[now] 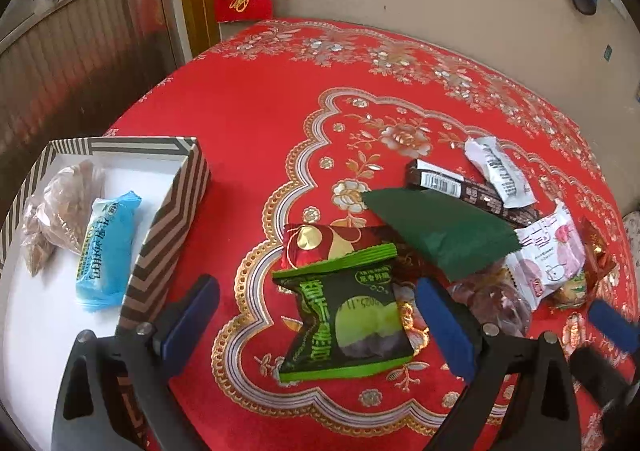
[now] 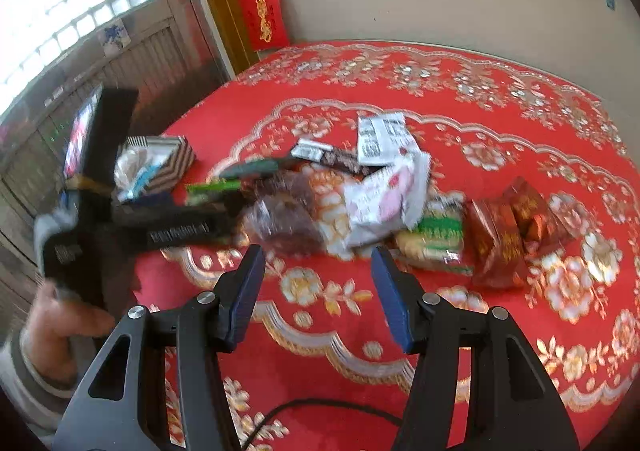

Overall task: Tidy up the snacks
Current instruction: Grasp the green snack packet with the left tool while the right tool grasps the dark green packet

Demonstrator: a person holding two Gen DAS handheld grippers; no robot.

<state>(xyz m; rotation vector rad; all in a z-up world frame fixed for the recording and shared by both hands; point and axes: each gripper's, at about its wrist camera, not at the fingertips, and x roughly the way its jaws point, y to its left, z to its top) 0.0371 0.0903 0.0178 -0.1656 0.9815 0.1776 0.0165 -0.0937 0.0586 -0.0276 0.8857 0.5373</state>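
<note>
In the left wrist view the left gripper point(image 1: 316, 315) stands with its jaws wide apart, a green snack packet point(image 1: 348, 325) lying between the blue fingers point(image 1: 188, 321) on the red tablecloth point(image 1: 256, 123); the pads do not press on it. Above the packet, near the middle of the frame, lie a red foil packet point(image 1: 308, 245) and a dark green packet point(image 1: 440, 231). Toward the upper right are a brown bar point(image 1: 460, 189), a white wrapper point(image 1: 500, 171) and a pink and white packet point(image 1: 548, 255). At the left edge of the frame stands a striped box point(image 1: 172, 211), open on top, with a blue packet point(image 1: 106, 247) and a clear bag of brown snacks point(image 1: 60, 211) inside it.

In the right wrist view the right gripper point(image 2: 318, 291) hangs over the cloth at the lower middle, its jaws partly open with nothing between them. The pile of snacks point(image 2: 372, 203) lies just above it, blurred, with two red boxes point(image 2: 512, 227) at its right end. At the left edge of this frame a person's hand point(image 2: 60, 327) holds the other tool.
</note>
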